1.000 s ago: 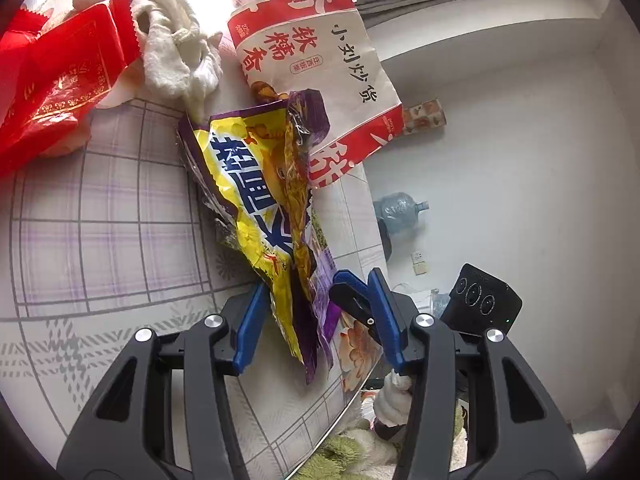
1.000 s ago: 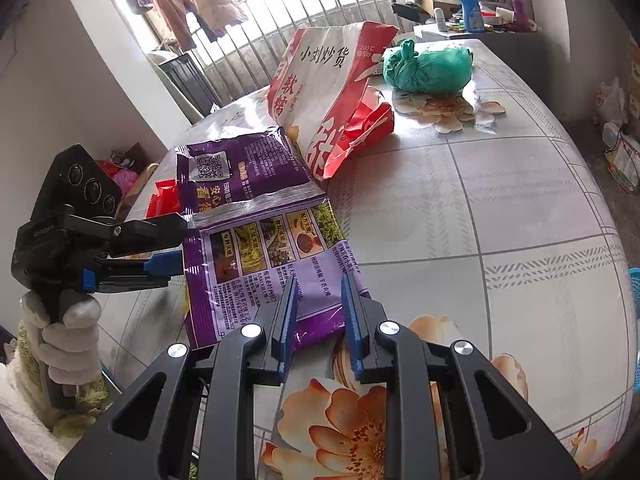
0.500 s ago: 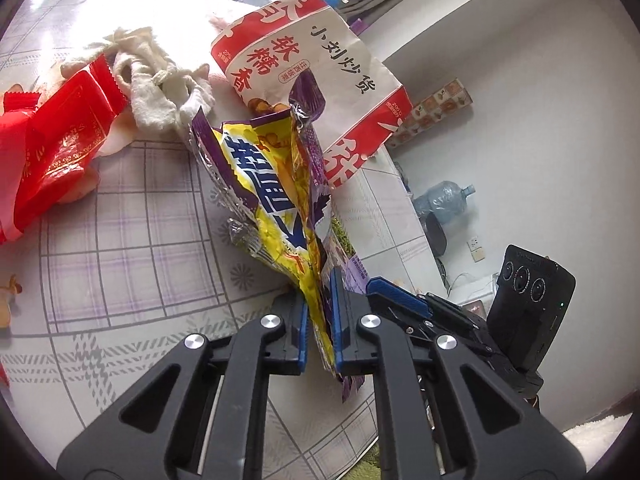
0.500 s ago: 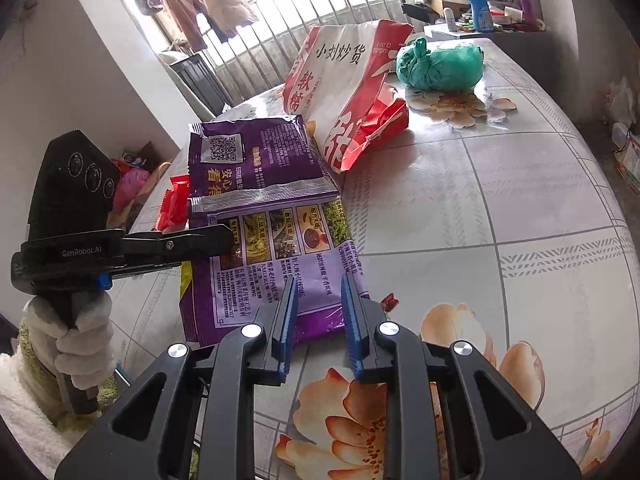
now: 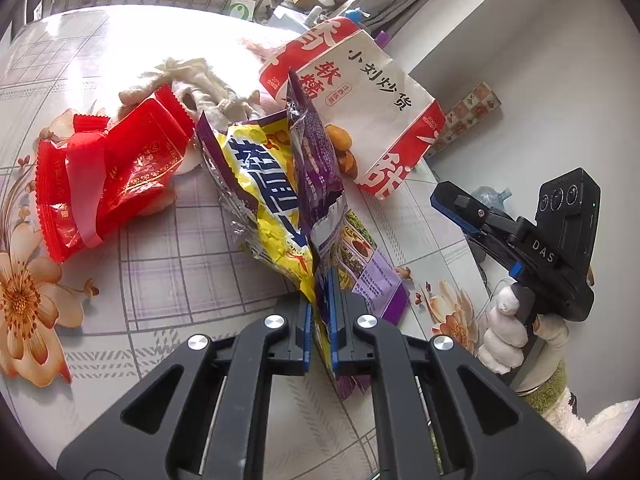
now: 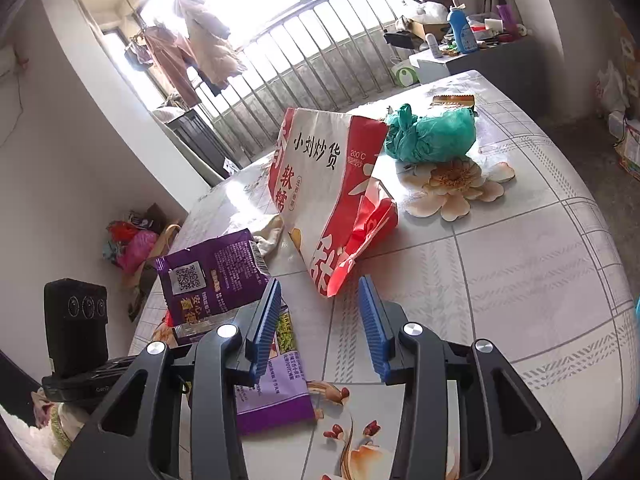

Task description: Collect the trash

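Observation:
My left gripper (image 5: 319, 292) is shut on the lower edge of a crumpled purple and yellow snack wrapper (image 5: 272, 184), which stands up off the table. In the right wrist view the same wrapper (image 6: 212, 276) lies to the left of my right gripper (image 6: 320, 284). Its jaws are opening and nothing sits between the blue pads. Just beyond its fingertips leans a red and white paper snack bag (image 6: 324, 176), also seen behind the wrapper (image 5: 360, 92). The right gripper (image 5: 452, 204) shows at the right of the left wrist view, held by a gloved hand (image 5: 504, 336).
A red foil wrapper (image 5: 108, 176) and a white cloth (image 5: 200, 84) lie left of the held wrapper. A knotted green plastic bag (image 6: 432, 132) sits behind the paper bag. The flower-print table (image 6: 520, 240) ends close on the right. A railing and hanging clothes stand beyond.
My left gripper closed on the wrapper's edge and raised it slightly. My right gripper's jaws widened and it shifted right, away from the wrapper toward the paper bag.

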Demonstrator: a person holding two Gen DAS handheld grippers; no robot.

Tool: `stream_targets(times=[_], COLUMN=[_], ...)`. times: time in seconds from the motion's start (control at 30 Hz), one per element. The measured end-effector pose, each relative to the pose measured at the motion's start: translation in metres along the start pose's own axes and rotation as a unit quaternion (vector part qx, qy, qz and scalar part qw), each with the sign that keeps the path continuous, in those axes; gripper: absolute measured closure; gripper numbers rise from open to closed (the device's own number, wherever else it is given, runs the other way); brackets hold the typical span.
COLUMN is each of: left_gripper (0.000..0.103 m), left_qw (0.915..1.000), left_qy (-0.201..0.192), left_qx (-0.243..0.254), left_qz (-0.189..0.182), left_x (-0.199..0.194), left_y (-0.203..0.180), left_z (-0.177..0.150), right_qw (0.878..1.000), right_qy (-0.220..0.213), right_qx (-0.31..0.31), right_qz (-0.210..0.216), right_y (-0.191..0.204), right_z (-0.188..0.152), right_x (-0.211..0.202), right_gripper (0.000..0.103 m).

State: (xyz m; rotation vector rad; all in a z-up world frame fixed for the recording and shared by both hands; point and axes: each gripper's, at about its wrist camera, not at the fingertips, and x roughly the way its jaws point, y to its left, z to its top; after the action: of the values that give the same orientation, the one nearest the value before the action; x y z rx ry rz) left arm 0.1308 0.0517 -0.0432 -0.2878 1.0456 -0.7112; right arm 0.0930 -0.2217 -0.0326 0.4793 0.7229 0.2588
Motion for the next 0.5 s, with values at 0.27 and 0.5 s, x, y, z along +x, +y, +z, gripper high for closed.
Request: stream_targets(times=[0.27,0.5], left_gripper=[0.098,0.098], left_qw=[1.0,1.0], left_qy=[0.0,0.001], left_qx=[0.0,0.0], left_qz=[0.006,0.008], left_x=[-0.001,0.003], left_y=[0.0,-0.002], left_z=[-0.001,0.0], right_qw=[0.999,0.999], right_qy=[0.03,0.022], right_qx=[0.016,0.011], right_qz=[0.005,0.022], right_y=[-0.005,-0.003], right_z=[0.007,0.005], right_x=[0.044,0.033], right_gripper=[0.074,0.098])
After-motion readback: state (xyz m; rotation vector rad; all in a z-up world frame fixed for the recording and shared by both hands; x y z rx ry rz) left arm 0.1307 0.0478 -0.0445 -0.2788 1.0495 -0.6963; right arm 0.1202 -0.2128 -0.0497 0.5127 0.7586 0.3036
